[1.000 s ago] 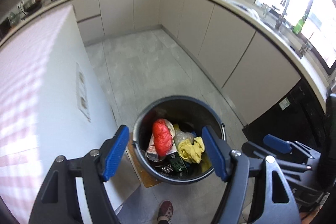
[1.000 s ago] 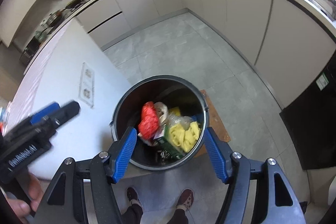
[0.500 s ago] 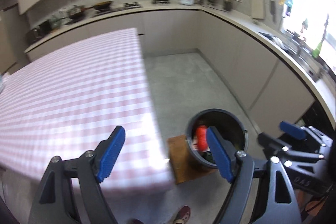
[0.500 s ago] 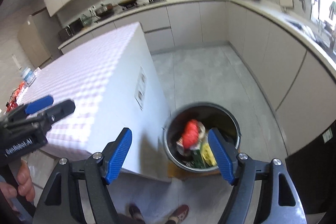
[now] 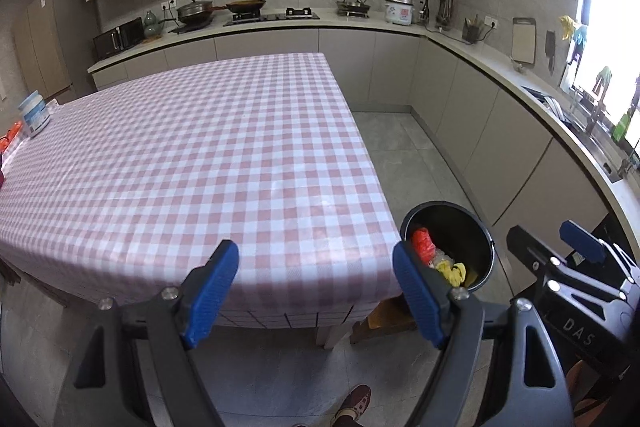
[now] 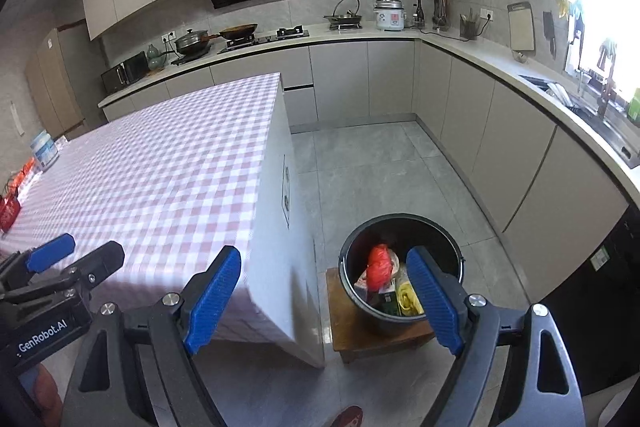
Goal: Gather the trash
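Both tongs have lifted away from the trash bucket (image 6: 401, 269) since the earlier frames, when they hung right over its mouth; now they look across the kitchen with the bucket low in each view. It is a black round bucket standing on a small wooden stool (image 6: 348, 333) on the floor, just beside the near corner of the bench (image 5: 192, 163) with the pink checked cloth. Inside it lie a red bag (image 6: 378, 263), some yellow crumpled stuff (image 5: 452, 269) and a green carton (image 6: 390, 301), so a fair part of the collecting looks done

Left tongs (image 5: 316, 297) are released, blue pads wide apart with nothing between them, poised above the bench's near edge beside the bucket. Right tongs (image 6: 324, 301) are likewise spread and empty, nearly over the bucket

From the bucket outward, the bench top nearest it is bare checked cloth. At the bench's far left end, well apart from the bucket, stand a white tub (image 5: 34, 113) and some red and orange packets (image 6: 10, 205); whether those are trash I cannot tell. If they are, they are what remains, and each would have to be carried the length of the bench to the bucket. No litter shows on the floor around the bucket
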`<state>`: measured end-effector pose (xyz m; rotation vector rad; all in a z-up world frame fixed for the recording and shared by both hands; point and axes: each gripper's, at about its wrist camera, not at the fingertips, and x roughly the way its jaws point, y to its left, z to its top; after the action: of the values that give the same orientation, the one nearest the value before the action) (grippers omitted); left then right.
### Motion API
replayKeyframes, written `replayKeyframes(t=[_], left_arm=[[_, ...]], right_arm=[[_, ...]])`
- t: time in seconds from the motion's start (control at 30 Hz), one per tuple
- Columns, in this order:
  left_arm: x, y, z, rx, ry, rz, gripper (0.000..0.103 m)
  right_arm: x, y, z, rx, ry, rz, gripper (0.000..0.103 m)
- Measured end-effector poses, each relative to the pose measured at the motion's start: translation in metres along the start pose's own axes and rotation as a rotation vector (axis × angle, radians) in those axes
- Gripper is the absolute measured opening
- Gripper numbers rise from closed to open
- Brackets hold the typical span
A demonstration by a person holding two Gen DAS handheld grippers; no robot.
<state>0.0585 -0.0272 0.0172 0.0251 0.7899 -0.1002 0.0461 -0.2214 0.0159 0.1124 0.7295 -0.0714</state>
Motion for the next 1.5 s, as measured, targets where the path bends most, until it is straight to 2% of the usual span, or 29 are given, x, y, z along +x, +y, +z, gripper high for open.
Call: replayKeyframes(t=[0.33,0.53,1.1,1.5], left_arm=[[-0.033,0.006,-0.028,0.018,-0.010,-0.052,0.081],[-0.045,0.009,-0.033,0.007,-0.024,-0.045,0.081],[-0.050,-0.016,-0.038,-0.043,-0.020,0.010,0.081],[-0.045,-0.024,-0.037,-0.048,-0.010,0.036,0.081]], right_arm=[[-0.041,0.011,-0.032,0.062,0.004,-0.041,0.087],[-0.058,0.010,-0.047,0.054,-0.006,-0.052,0.087],[-0.063,-0.022,-0.045,0.031,-0.001,0.005,0.087],[-0.058,-0.026,-0.038,0.012,0.003,0.035,0.087]])
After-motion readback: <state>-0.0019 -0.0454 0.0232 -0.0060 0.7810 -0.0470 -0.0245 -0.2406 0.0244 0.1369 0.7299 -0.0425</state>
